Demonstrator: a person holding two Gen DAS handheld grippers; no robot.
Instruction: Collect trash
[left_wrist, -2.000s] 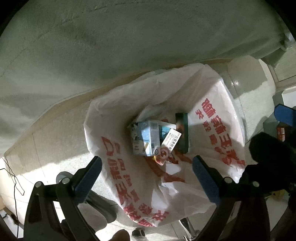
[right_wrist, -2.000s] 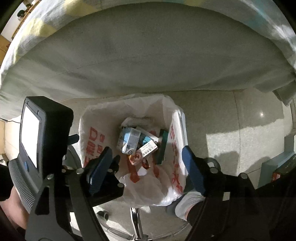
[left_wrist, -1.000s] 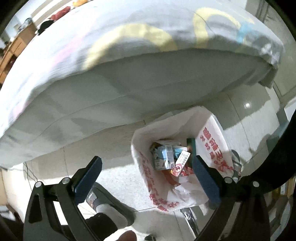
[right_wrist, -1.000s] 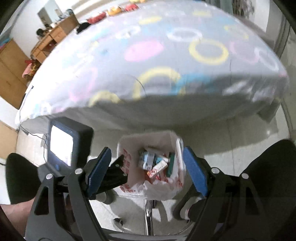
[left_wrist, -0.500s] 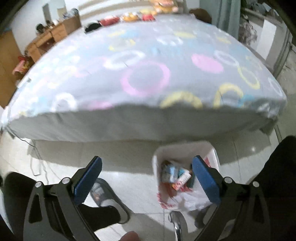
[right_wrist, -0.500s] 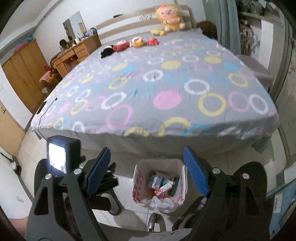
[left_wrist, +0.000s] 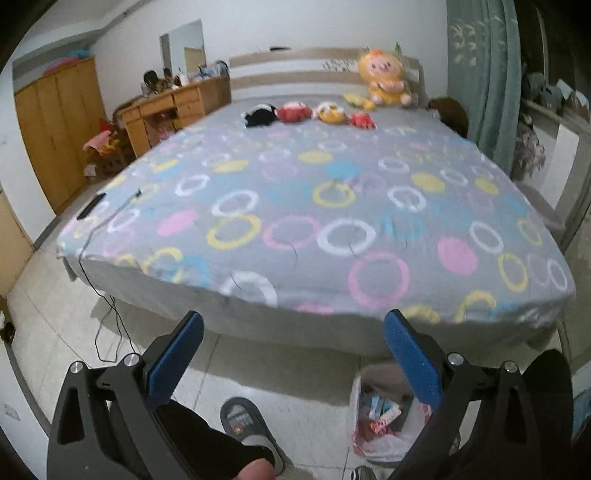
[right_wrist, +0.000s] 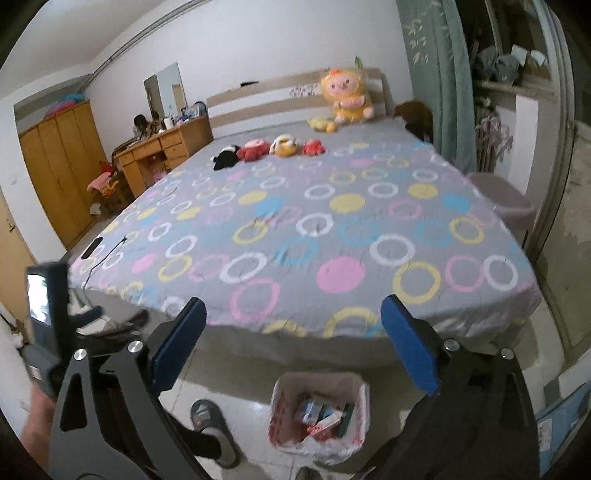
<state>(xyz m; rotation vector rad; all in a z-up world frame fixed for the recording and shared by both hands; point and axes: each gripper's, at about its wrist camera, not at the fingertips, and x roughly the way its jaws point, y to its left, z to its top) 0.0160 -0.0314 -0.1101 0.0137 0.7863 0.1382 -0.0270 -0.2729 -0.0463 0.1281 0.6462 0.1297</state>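
1. Two seconds earlier both cameras had looked almost straight down into the trash bag, which filled the middle of each view; now both looked out over the bed, and the bag sat small at the bottom of each view.
2. Since a second earlier the headboard, the desk and the wardrobe had come into sight, along with the plush toys lined up on the cover.
3. The right gripper had just been opening its jaws; they stood wide, with nothing between the blue pads.
4. The left gripper was spread as wide as in the earlier frames, also empty.
5. In the right view the left gripper's body and its small screen showed at the left edge, blurred.
6. The bag was a white plastic one with red print, standing open on the tiled floor just in front of the foot of the bed.
7. Inside lay several small cartons and wrappers, blue, white, red and dark green, heaped below the rim.
8. In the left view the bag lay at lower right, partly hidden behind the right-hand finger.
9. A slippered foot stood on the floor to the left of the bag, apart from it.
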